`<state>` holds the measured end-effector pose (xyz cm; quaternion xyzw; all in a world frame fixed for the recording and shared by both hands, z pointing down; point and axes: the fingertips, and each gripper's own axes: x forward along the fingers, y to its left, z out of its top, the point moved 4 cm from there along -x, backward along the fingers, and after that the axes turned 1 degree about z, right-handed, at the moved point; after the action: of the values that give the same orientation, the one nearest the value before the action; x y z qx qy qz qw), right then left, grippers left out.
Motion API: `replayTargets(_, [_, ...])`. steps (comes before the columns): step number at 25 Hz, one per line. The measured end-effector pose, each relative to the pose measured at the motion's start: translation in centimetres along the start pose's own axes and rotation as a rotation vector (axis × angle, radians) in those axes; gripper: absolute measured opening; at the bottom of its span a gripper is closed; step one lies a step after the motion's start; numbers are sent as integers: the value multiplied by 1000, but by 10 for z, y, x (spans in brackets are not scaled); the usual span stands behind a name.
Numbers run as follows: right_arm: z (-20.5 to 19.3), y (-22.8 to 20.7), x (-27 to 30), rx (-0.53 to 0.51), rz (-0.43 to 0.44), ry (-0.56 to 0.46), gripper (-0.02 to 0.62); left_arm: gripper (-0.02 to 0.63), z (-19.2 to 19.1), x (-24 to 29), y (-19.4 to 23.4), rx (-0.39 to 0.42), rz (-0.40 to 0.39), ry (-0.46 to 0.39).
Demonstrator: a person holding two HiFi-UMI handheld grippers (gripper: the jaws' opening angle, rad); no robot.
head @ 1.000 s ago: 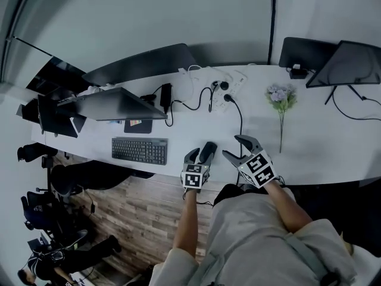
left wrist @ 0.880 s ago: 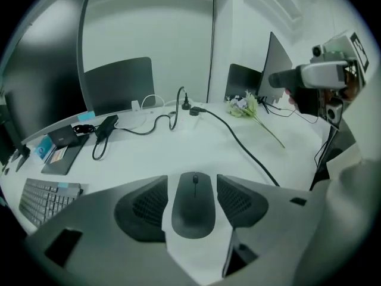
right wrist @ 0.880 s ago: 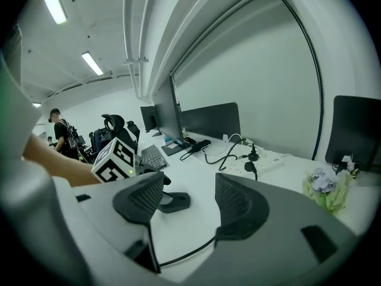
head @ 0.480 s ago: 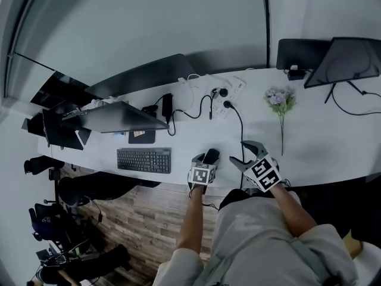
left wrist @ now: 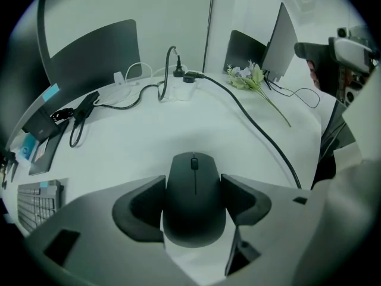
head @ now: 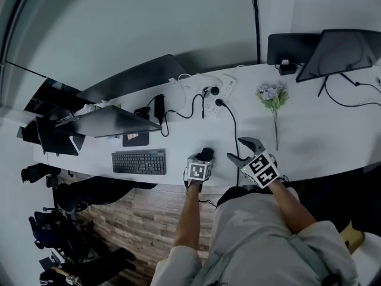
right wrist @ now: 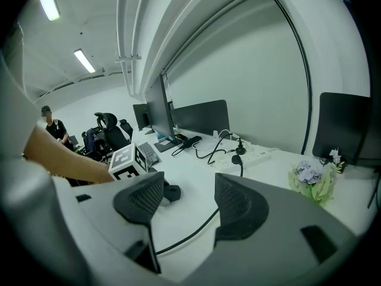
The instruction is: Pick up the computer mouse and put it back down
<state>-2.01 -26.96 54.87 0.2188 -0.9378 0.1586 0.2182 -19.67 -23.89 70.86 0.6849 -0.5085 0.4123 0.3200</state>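
Two jaws of the left gripper [left wrist: 193,182] have just been opening; the mouse [left wrist: 194,200] rests on the desk [left wrist: 149,142] between them, ungripped. Withdraw straight upward without nudging its sides. The right gripper [right wrist: 189,195] stands spread, empty.

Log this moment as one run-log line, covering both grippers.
phase: mouse set-down | left gripper: jaws have just been opening, mouse between them, resting on desk | right gripper: open, empty
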Motion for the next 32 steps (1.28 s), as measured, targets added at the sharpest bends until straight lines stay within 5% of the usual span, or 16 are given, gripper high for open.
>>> replayTargets(18, [-9,19,6,-10,19,25,265,288,-6,-1,1,14,-2,-9])
replayTargets(32, [-16,28,12,-23,35,50,262,288,-15,-25,2,-112,-21,-131])
